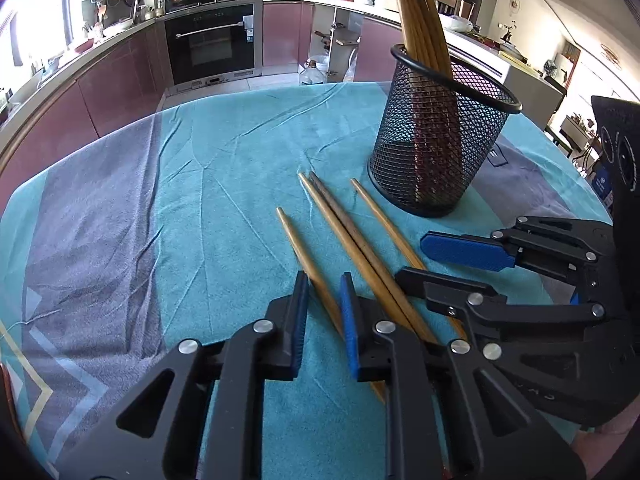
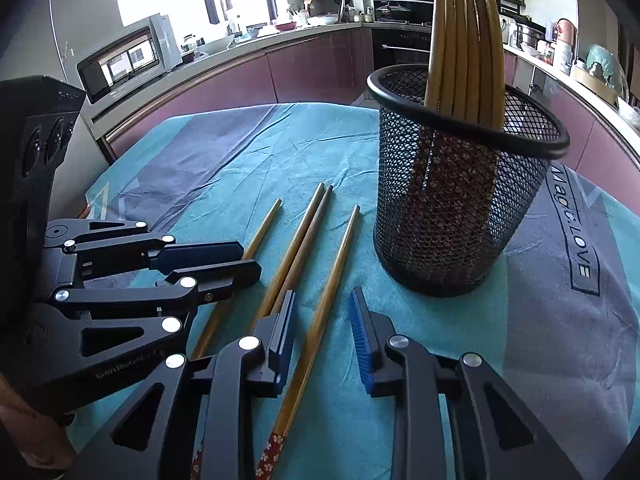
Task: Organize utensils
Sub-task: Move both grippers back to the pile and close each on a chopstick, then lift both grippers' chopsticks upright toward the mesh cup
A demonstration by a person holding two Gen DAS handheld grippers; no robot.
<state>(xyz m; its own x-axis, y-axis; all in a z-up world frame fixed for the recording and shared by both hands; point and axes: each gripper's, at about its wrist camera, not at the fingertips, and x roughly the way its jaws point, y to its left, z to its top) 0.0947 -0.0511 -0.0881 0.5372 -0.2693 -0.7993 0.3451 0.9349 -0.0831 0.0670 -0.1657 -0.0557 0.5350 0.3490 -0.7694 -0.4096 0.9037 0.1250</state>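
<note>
Several wooden chopsticks lie side by side on the teal cloth in front of a black mesh holder [image 1: 440, 140] [image 2: 460, 200], which has several more chopsticks standing in it. My left gripper [image 1: 323, 276] [image 2: 248, 259] straddles the leftmost chopstick [image 1: 296, 240]. Its jaws are narrow, but a slit shows on each side of the stick. My right gripper [image 2: 323, 293] [image 1: 412, 258] straddles the rightmost chopstick [image 2: 340, 248], with a clear gap to both blue pads. A touching middle pair [image 1: 344, 232] [image 2: 304, 240] lies between the two grippers. The near ends carry a red flower pattern [image 2: 272, 452].
The teal and grey cloth [image 1: 200, 200] covers the table, whose far edge lies just behind the holder. Beyond it are purple kitchen cabinets, an oven [image 1: 212, 44] and a microwave [image 2: 128, 56]. A hand [image 2: 36, 440] shows at the lower left, behind the left gripper.
</note>
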